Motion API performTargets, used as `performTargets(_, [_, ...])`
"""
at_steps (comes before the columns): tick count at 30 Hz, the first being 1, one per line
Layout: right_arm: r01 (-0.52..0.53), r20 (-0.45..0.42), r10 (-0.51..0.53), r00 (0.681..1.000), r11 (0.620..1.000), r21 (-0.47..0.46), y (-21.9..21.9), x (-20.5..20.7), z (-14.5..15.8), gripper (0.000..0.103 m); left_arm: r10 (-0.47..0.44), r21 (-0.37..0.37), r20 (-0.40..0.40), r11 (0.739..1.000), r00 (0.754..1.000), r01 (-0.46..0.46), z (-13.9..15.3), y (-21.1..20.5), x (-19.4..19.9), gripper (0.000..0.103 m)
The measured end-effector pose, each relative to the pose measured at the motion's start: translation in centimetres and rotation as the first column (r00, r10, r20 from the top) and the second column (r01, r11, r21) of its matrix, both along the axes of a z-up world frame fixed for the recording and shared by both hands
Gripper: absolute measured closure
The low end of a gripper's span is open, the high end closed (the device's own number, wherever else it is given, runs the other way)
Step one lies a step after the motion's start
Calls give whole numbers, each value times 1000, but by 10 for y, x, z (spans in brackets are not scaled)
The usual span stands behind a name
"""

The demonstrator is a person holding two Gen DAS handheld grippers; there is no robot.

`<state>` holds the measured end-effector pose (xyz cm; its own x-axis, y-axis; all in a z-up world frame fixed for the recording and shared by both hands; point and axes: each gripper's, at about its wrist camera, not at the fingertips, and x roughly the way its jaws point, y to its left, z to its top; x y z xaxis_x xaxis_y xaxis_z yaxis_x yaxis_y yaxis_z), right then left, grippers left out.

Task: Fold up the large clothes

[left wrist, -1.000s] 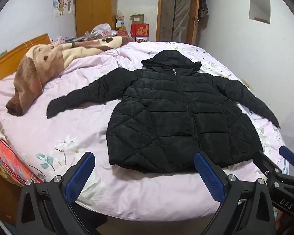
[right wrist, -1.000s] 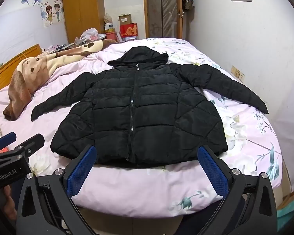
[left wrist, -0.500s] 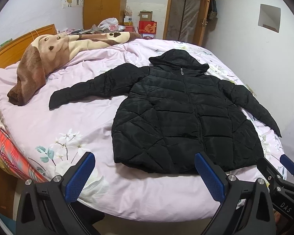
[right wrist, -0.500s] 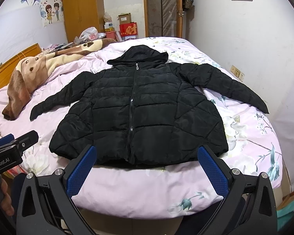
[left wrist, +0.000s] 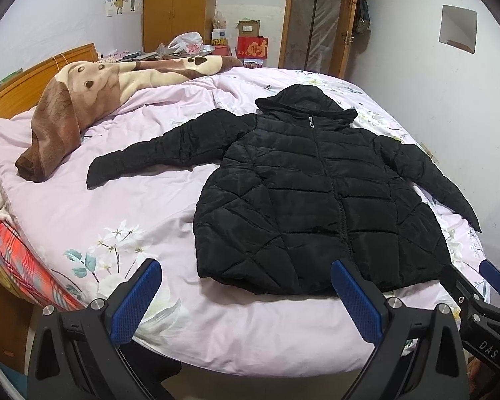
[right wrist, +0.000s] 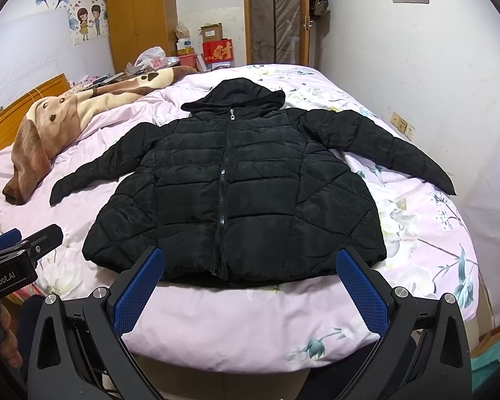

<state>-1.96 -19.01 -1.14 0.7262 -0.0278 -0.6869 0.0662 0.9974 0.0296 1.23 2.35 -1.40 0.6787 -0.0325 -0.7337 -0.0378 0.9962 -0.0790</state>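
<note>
My left gripper (right wrist: 15, 250) is cut off at the frame's left edge; my right fingers (right wrist: 138, 295) hide part of the jacket (right wrist: 236, 193) hem

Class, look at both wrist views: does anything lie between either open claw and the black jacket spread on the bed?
Nothing visible does. Only bare pink floral bedsheet separates the right claw and left claw from the black quilted hooded jacket. The brown dog-print blanket lies off to the side.
</note>
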Motion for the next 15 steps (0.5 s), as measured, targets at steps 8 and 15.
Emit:
performTargets(8, [2, -1, -2, 1000, 1000, 0, 0, 0, 0, 0, 2, 1, -1, 1000, 1000, -2, 1, 0, -1, 1])
performTargets(15, [1, -1, -1, 1000, 1000, 1, 0, 0, 0, 0, 4, 19, -5, 1000, 1000, -4, 1, -1, 1, 1])
